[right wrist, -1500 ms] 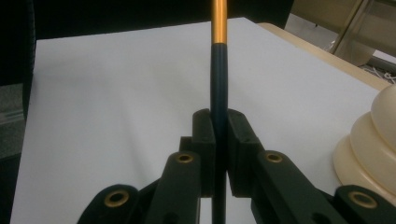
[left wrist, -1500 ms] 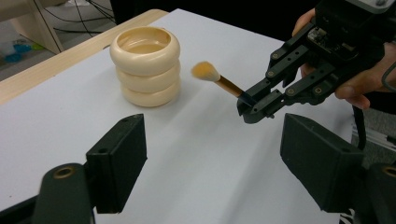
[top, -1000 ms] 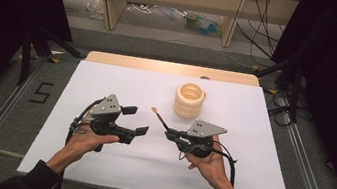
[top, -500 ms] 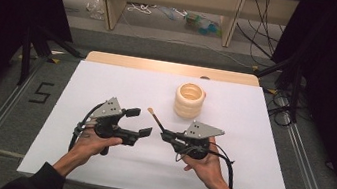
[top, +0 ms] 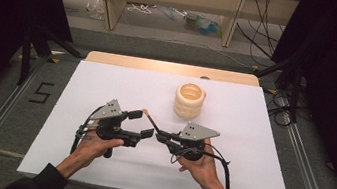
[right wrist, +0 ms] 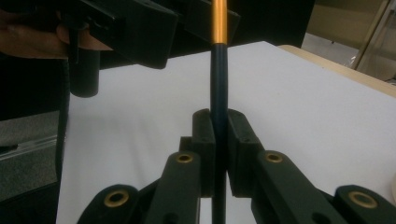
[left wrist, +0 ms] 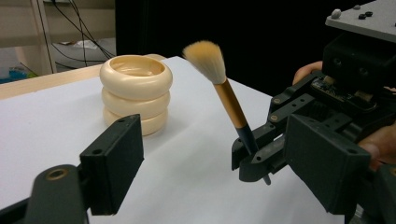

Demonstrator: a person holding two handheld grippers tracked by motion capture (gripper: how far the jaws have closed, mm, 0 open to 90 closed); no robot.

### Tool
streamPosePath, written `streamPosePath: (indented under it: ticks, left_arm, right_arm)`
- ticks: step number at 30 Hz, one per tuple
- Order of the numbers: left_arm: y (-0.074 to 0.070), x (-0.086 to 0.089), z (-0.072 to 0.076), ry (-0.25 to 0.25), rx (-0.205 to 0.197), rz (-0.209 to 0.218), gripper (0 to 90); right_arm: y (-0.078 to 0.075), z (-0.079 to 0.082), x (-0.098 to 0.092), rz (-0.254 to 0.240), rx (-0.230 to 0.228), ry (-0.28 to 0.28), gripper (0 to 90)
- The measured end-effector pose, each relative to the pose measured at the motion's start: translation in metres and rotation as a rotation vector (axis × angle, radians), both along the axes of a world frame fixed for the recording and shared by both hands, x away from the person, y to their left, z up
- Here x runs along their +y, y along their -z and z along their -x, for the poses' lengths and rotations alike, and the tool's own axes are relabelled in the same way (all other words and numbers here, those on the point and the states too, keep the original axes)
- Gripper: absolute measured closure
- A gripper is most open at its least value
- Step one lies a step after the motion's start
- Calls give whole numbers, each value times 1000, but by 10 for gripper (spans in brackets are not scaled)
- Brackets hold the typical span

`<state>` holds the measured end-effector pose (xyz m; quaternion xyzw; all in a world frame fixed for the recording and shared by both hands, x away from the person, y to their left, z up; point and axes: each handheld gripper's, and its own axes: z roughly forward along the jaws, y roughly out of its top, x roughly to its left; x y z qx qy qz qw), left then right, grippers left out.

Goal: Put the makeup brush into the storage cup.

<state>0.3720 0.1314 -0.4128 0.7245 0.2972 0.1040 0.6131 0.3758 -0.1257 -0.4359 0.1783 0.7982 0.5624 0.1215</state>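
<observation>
From the high view, I saw a white table [top: 107, 85] with a cream holder [top: 189, 100] of three stacked rings standing toward the far side, right of centre. Near me, my right gripper [top: 164, 136] clamped the dark end of a makeup brush [top: 151, 120], whose bristle tip pointed away to the far left. My left gripper [top: 142, 124] sat just left of it, its jaws spread wide on either side of the brush, not touching.

In the left gripper view, the brush [left wrist: 223, 88] rose tilted, its fluffy tan head uppermost, then an orange band, then a dark handle pinched in the right gripper [left wrist: 253, 161]. The holder [left wrist: 136, 93] stood behind it, well apart. My own two black jaws stood far apart with nothing between the pads.

In the right gripper view, the jaws were pressed shut on the dark handle [right wrist: 218, 98], orange above.

I judged the brush light, stiff along the handle, smooth and likely to pivot in a narrow pinch; the bristles were soft and easily crushed. The orange section looked the best place for a second hold.
</observation>
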Motion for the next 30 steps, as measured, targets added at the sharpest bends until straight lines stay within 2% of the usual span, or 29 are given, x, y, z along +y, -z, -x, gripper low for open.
streamPosePath:
  ticks: [3,5,6,11,12,17,19,21,23,30]
  left_arm:
    - [2,-2,0,7,3,9,226]
    - [2,-2,0,19,-11,4,237]
    - [2,-2,0,16,-13,5,242]
    - [3,-3,1,8,1,44,341]
    - [3,-2,1,16,-10,38,341]
    - [3,-2,1,26,3,64,433]
    - [3,-2,1,38,-2,58,466]
    - [4,-2,1,39,20,68,502]
    - [4,-2,0,50,11,65,512]
    - [4,-3,1,61,20,89,581]
  right_arm:
    - [0,0,3,-9,-6,4,837]
    - [0,1,5,-13,15,-17,836]
    - [0,1,5,-8,-13,-11,836]
    - [-1,3,9,-17,-20,-15,837]
    - [-1,3,9,-17,-20,-15,837]
    - [-1,4,10,-18,-9,-22,837]
    - [-1,4,11,-24,-22,-29,837]
    - [-2,4,11,-18,-25,-21,837]
    - [-2,4,11,-19,-24,-20,837]
    - [-1,5,13,-31,-31,-17,836]
